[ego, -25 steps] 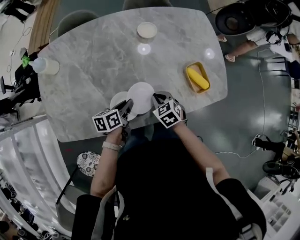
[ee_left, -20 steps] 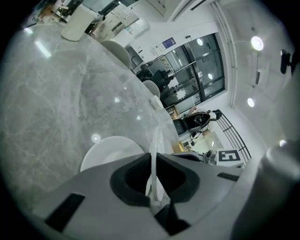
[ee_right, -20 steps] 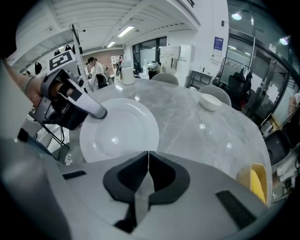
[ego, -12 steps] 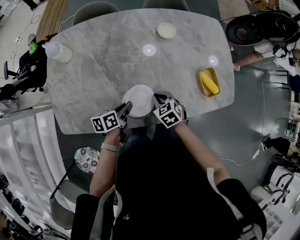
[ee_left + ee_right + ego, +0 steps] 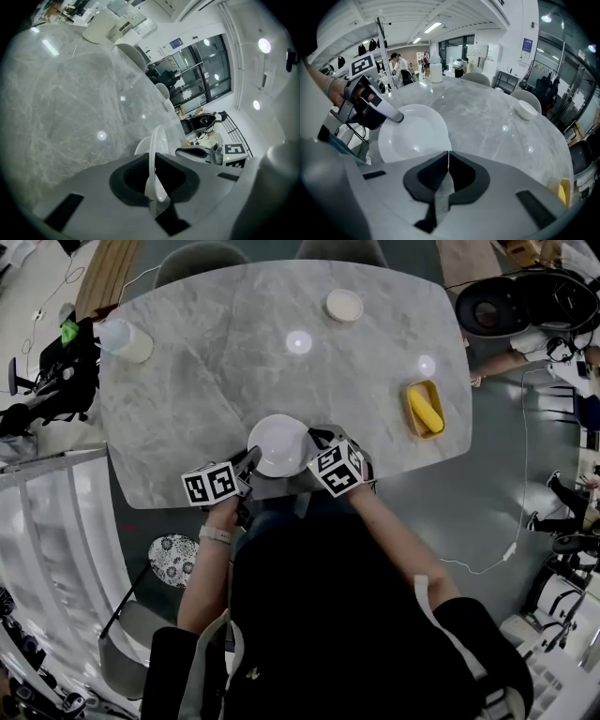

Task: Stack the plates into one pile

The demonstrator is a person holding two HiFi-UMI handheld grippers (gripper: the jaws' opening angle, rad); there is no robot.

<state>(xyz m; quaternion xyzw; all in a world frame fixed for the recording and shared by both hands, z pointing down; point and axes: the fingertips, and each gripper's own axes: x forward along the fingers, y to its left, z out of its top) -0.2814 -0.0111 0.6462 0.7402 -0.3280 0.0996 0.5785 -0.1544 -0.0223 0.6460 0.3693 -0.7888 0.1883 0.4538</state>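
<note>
Plate is sitting at the table's near edge, between left gripper and right gripper — bowl is lying far behind, tray to the right, cup at far left.

Person is wearing a black top and pale wristband. Black-and-white marker cubes are sitting on left gripper and right gripper.

Blind spots, current frame

Head view: I can't tell if the plate sits on a second one; its near rim is hidden under the left gripper and right gripper. Right gripper view: the plate rim runs behind the jaw housing, so contact is unclear. The yellow tray is clipped by the lens edge, and the people are too small.
</note>
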